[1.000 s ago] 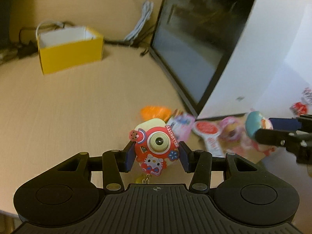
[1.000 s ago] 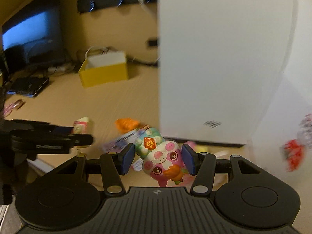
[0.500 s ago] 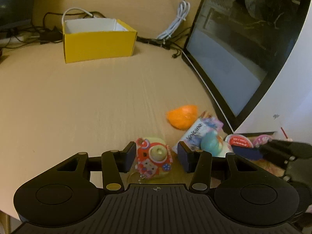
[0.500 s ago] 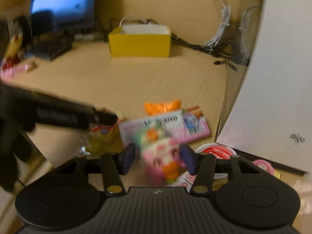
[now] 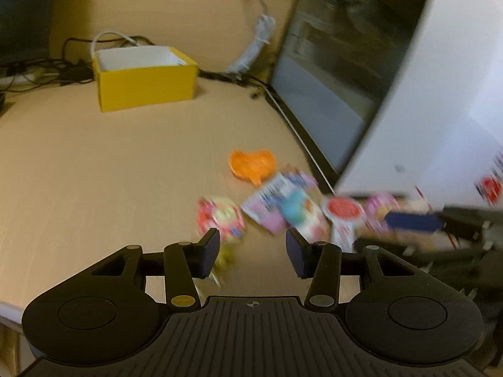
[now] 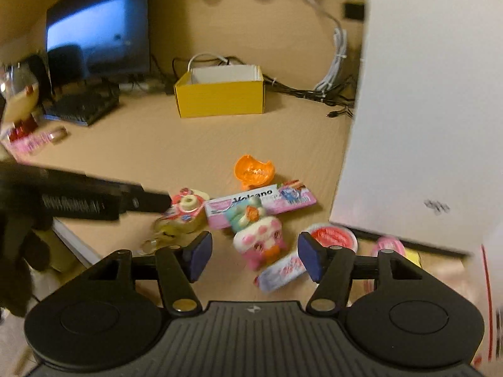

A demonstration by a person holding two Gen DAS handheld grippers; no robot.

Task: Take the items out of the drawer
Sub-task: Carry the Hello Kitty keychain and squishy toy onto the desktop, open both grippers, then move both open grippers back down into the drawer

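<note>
My left gripper (image 5: 251,249) is open above the wooden table, with nothing between its pads. The red camera toy (image 5: 221,218) lies on the table just ahead of its left finger; the same camera toy (image 6: 185,209) shows in the right wrist view. My right gripper (image 6: 253,256) is open too, and the pink plush toy (image 6: 259,240) lies on the table between and just beyond its fingers. An orange shell (image 6: 254,171), a pink "Volcano" packet (image 6: 270,199) and a red-lidded cup (image 6: 333,235) lie around them.
A white cabinet (image 6: 424,110) rises at the right, with a dark glass panel (image 5: 330,72) on its side. An open yellow box (image 6: 220,95) stands farther back among cables. A monitor (image 6: 97,34) and keyboard are at the far left. The table's near edge runs lower left.
Both grippers have opened. The camera toy and the pink plush, held a second ago, now lie on the table among the other items, and both grippers have drawn back a little.
</note>
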